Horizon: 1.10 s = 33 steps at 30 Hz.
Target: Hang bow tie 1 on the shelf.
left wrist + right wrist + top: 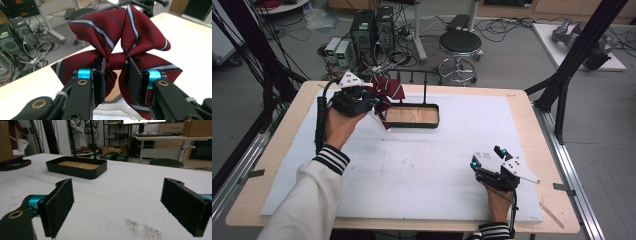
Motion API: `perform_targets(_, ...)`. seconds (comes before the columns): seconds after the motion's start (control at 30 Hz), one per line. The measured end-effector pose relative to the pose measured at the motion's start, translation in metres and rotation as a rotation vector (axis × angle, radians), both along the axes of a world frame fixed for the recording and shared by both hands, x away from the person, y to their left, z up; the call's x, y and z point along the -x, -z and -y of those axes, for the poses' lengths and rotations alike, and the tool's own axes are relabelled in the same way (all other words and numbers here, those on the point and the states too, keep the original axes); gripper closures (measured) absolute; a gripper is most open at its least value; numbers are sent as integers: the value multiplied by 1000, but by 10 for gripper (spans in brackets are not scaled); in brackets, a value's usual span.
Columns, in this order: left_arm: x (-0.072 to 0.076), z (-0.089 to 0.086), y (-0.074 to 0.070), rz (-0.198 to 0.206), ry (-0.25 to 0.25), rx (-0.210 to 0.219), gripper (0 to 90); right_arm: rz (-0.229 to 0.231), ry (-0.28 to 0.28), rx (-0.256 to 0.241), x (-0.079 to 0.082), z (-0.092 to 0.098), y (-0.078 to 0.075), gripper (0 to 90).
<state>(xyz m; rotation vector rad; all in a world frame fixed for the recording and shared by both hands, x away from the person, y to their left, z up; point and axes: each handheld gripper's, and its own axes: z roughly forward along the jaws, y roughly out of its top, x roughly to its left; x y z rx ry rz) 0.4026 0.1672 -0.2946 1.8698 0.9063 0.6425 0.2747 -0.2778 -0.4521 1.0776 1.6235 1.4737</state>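
Left gripper (371, 100) held up at the far left of the white mat (422, 170), just beside the left end of the black tray (412, 123), jaws clamped on the centre knot of a maroon bow tie (388, 91). Seen close in the left gripper view (116, 75): the two black jaws pinching the knot of the bow tie (117, 37) from either side, upper loops fanned out above the jaws, lower tails hanging below and behind them, grey and navy stripes running across the cloth. A white strap (112, 110) lying below the jaws at the bottom edge. Bow tie lifted off the mat, hanging over the tray's left end, partly hiding its corner from the high view. Tray with a wooden floor, resting on the mat near the far edge, a thin black upright rising from its far side. Right gripper (493, 162) resting low at the near right of the mat, well apart from tray and bow tie, jaws wide apart with nothing between them. Same in the right gripper view (117, 207): bare white mat (130, 195) between the two padded jaws, tray (77, 171) farther off to the left, a speckled dark smudge (142, 226) on the mat near the jaws
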Motion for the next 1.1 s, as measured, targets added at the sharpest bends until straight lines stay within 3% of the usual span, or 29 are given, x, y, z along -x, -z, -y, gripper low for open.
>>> perform_targets(0.43, -28, -7, -19, 28, -23, 61, 681, -4, -1, 4, 0, -1, 0, 107)
perform_targets(0.73, -47, -7, -31, 43, -49, 67, 681, -3, -1, 5, 0, -1, 0, 107)
perform_targets(1.1, -65, -2, -33, 24, -55, 70, 681, -4, -2, 5, 0, -1, 0, 107)
